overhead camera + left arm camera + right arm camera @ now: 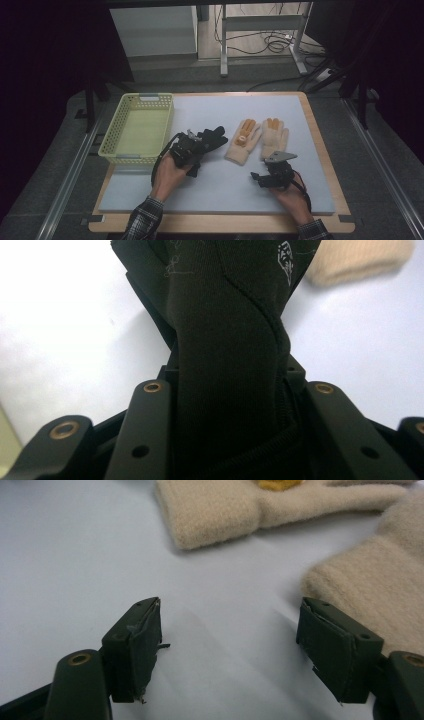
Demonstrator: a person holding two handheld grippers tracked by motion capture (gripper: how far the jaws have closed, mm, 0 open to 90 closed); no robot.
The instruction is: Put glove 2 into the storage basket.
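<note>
Black glove (225,355) hiding left jaws

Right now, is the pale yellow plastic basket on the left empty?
Empty. The high view shows the pale yellow plastic basket with a bare floor; the black glove is outside it, clamped in the left gripper.

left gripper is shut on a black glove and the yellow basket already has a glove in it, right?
Not quite. The left gripper is shut on the black glove, but the yellow basket is empty, as the high view shows. Both cream gloves lie on the mat.
</note>
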